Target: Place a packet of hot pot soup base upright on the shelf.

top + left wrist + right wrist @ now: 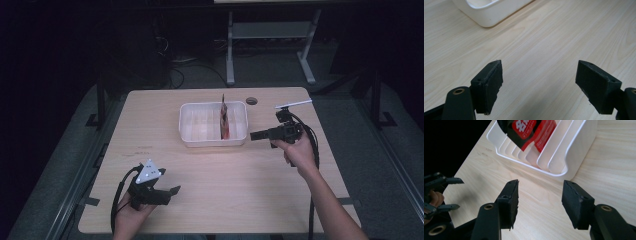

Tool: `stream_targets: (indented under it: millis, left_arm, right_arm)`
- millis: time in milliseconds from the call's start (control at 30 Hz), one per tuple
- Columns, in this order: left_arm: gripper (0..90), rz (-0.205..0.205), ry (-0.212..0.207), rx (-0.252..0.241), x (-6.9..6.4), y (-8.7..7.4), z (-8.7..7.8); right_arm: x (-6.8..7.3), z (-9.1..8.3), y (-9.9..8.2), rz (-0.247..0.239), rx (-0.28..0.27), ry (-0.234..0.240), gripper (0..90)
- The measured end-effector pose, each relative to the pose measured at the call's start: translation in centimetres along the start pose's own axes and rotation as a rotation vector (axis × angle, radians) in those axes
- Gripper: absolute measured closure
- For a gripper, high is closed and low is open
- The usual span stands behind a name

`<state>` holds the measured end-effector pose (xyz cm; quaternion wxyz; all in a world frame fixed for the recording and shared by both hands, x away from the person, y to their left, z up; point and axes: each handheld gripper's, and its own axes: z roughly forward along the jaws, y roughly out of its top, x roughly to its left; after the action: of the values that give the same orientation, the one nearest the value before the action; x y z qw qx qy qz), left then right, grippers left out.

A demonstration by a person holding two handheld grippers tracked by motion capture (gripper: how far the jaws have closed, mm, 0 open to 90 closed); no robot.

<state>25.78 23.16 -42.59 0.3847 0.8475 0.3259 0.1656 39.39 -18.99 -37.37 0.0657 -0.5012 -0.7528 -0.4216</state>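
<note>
A white tray [190, 131] with thin dividers stood on the far middle part of the light wooden worktop [220, 195]. Inside the tray, toward its right side, a red and black packet [224, 117] stood upright on its edge between two dividers, and its top rose above the rim. In the right gripper view the same packet [529, 131] showed large white characters on red, and it leaned a little against the dividers of the tray [576, 147]. The right gripper [256, 135] was held in the person's right hand [299, 150] just beside the right end of the tray, and it pointed to the left, toward the tray wall. Its jaws were wide apart and held nothing; in its own view only bare wood lay between them. The left gripper [172, 192] was at the near left part of the worktop, well apart from the tray, in the person's left hand [131, 216]. It had a grey three-cornered plate [148, 171] on top and a black cable [118, 195] going back toward the person. Its jaws were also wide open and empty, and they hung over bare wood. In the left gripper view a rounded corner of the tray [489, 15] was seen at the top, some way beyond the jaws. A small dark round hole [251, 101] was in the worktop just behind the tray's far right corner.
</note>
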Motion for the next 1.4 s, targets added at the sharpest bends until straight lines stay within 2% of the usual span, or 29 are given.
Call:
stream_targets:
  millis: [367,433,767,933,1400]
  left_arm:
    - [21.3,-0.002,0.001,0.0,0.1,0.0,0.0]
    - [21.3,-0.004,-0.001,0.002,0.1,-0.1,0.0]
    - [21.3,-0.004,-0.002,0.005,0.1,-0.1,0.1]
    - [21.3,-0.007,-0.001,0.0,0.2,-0.1,0.0]
    - [21.3,-0.003,-0.004,0.007,0.2,-0.2,0.1]
  right_arm:
    - [0.0,-0.2,-1.7,-0.038,0.01,-0.01,45.7]
    - [0.0,-0.2,-2.0,-0.054,0.023,-0.025,45.4]
    - [-0.4,-0.6,-3.6,-0.07,0.03,-0.015,45.1]
    - [-0.7,-0.4,-4.6,-0.076,0.053,-0.022,44.4]
    - [-1.1,-1.0,-7.3,-0.088,0.051,-0.023,44.7]
